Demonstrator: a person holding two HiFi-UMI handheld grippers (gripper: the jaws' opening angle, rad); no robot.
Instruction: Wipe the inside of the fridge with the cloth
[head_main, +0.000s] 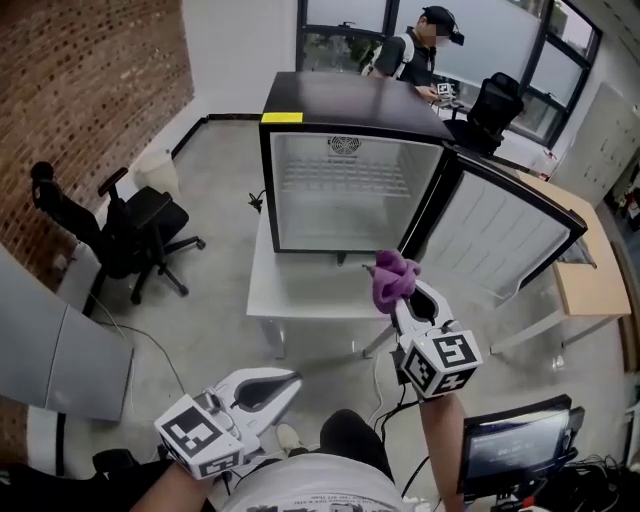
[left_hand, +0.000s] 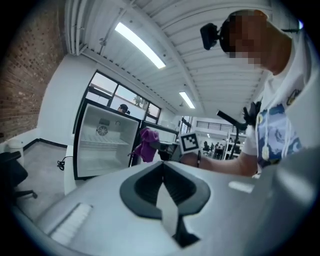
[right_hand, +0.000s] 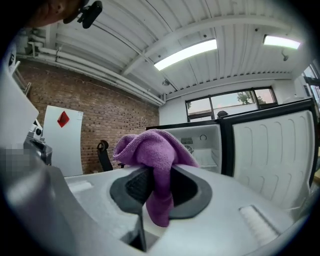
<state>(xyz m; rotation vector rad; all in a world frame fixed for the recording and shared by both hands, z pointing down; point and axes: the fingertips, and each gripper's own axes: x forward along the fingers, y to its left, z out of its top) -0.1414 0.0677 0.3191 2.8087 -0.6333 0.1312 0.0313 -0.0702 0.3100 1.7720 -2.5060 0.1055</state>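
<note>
My left gripper (head_main: 288, 383) hangs low, jaws together on nothing, while my right gripper (head_main: 408, 298) pinches the cloth (head_main: 392, 277) short of the open fridge (head_main: 345, 205), so I reckon all the wiping is left.

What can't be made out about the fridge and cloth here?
- Any dirt inside the fridge: too small and washed out in head view.
- Tips of the right gripper: head view, covered by the cloth.
- Cloth's lower end: right gripper view, sunk between the jaws.
- Fridge floor: right gripper view, behind cloth and gripper body.
</note>
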